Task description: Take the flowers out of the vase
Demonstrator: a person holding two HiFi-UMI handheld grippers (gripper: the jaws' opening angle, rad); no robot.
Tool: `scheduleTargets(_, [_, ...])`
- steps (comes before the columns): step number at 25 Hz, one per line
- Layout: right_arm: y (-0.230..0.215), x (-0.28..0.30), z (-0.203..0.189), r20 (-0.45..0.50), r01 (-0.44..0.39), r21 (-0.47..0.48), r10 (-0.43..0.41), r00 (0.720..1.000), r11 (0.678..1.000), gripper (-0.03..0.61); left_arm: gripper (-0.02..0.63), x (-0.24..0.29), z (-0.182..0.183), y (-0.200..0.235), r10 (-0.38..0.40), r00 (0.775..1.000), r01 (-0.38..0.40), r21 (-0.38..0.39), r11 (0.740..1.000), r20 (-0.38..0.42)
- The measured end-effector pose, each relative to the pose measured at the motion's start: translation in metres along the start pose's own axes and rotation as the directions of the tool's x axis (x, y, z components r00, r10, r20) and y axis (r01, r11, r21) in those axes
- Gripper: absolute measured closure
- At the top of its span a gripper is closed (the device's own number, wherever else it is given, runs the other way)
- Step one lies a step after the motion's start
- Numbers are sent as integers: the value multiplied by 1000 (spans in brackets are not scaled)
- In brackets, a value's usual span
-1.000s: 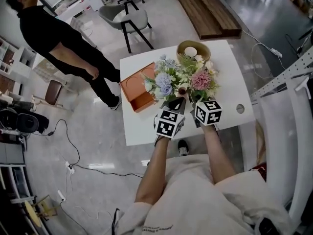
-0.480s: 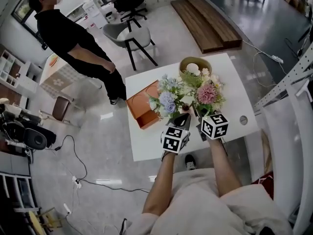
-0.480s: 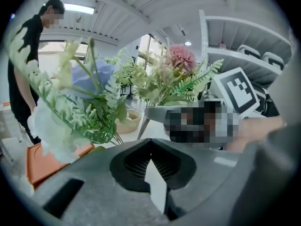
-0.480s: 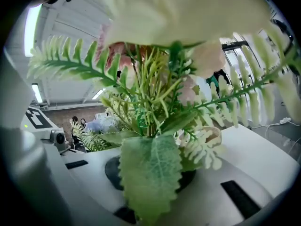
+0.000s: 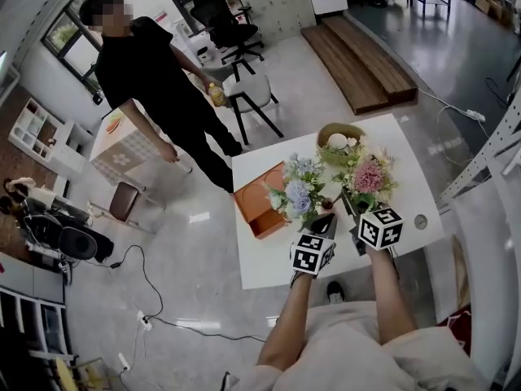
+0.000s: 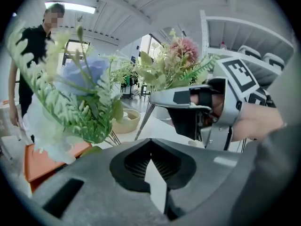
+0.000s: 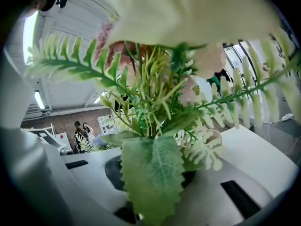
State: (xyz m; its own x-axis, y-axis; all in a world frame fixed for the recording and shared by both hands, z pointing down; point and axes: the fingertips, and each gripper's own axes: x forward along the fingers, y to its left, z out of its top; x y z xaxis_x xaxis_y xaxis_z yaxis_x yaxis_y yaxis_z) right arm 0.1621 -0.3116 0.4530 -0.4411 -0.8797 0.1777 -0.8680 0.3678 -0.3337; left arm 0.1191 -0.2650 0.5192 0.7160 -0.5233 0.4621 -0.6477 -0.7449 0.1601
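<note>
Two bunches of artificial flowers stand over the white table (image 5: 269, 263): a blue bunch (image 5: 297, 195) and a pink bunch (image 5: 370, 174). My right gripper (image 5: 356, 214) is shut on the pink bunch's stems (image 7: 150, 126), and a big green leaf (image 7: 153, 178) covers its jaws. In the left gripper view the pink bunch (image 6: 186, 48) rises above the right gripper (image 6: 188, 112), with thin stems (image 6: 142, 122) hanging below it. My left gripper (image 5: 327, 221) sits just left of the right one, beside the blue bunch (image 6: 80, 79). Its jaws (image 6: 157, 192) look shut with nothing between them. Flowers and grippers hide the vase.
An orange tray (image 5: 259, 212) lies left of the flowers and a wooden bowl (image 5: 340, 135) sits at the table's far edge. A person in black (image 5: 155, 80) stands on the floor beyond the table's left corner, near a chair (image 5: 248, 96).
My right gripper has risen a little with the pink bunch. The left gripper has stayed put. The head view has tilted up, and the person in black has shifted.
</note>
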Motion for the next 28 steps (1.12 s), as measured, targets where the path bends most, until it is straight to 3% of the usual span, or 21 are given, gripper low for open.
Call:
scheduleTargets(8, [-3, -14, 23, 16, -30, 17, 29, 999, 999, 549, 607, -2, 17, 2, 5, 999, -4, -16, 1000, 50])
scheduleTargets(14, [-10, -32, 39, 15, -35, 56, 34, 999, 998, 549, 607, -5, 17, -4, -9, 999, 9, -4, 1000, 36])
scheduleTargets(21, [-31, -44, 16, -93, -21, 93, 30, 995, 995, 549, 607, 0, 18, -14, -34, 999, 33, 18, 999, 20])
scheduleTargets(28, [-53, -53, 10, -108, 21, 155, -5, 994, 988, 549, 607, 7, 21, -26, -55, 998, 55, 55, 997, 5])
